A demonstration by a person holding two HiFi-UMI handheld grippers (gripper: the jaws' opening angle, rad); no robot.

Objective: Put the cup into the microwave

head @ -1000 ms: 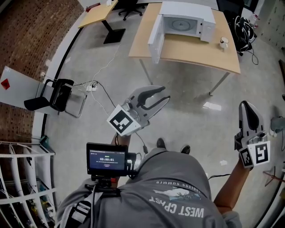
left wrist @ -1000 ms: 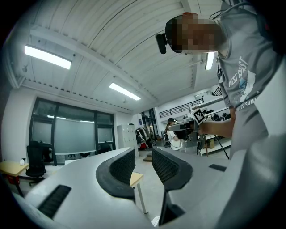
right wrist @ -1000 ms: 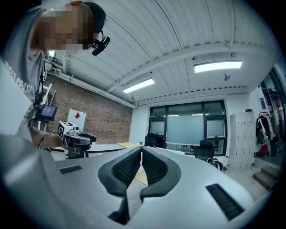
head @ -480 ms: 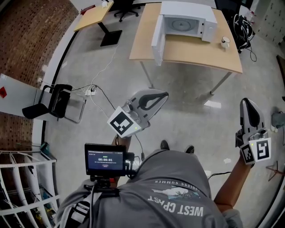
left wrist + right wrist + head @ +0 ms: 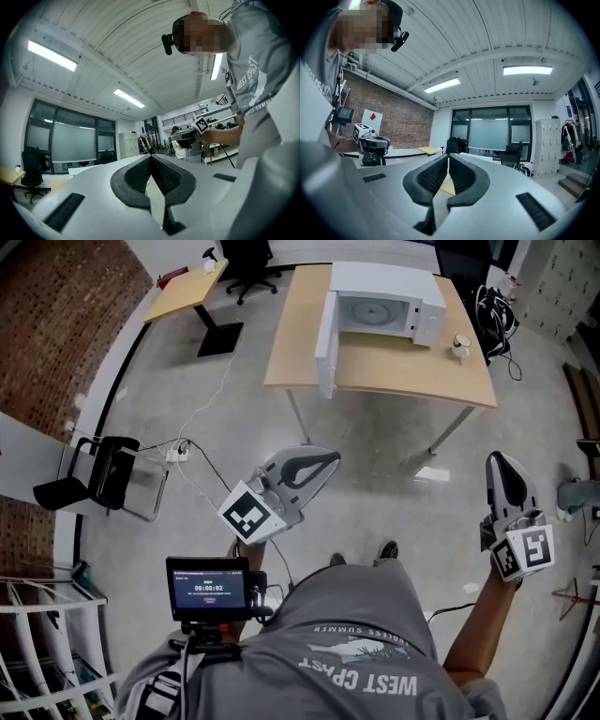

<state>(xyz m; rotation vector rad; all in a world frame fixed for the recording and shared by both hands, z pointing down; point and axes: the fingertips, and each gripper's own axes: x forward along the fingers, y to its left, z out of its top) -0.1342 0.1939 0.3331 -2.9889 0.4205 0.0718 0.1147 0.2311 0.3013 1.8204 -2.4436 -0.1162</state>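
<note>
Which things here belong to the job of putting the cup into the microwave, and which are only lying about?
Job: cup; microwave, door open; table under both.
Lying about: black chair; power strip; second desk; office chair; cables.

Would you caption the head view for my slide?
Left tool just closed, right tool shut; open microwave and cup on the table.

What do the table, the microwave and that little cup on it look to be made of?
Table: light wood or wood-look laminate, with a matt tan top; its slim pale legs are likely metal. Microwave: smooth white casing, painted metal or plastic. Cup: whitish, probably glazed ceramic, but too small to be sure.
</note>
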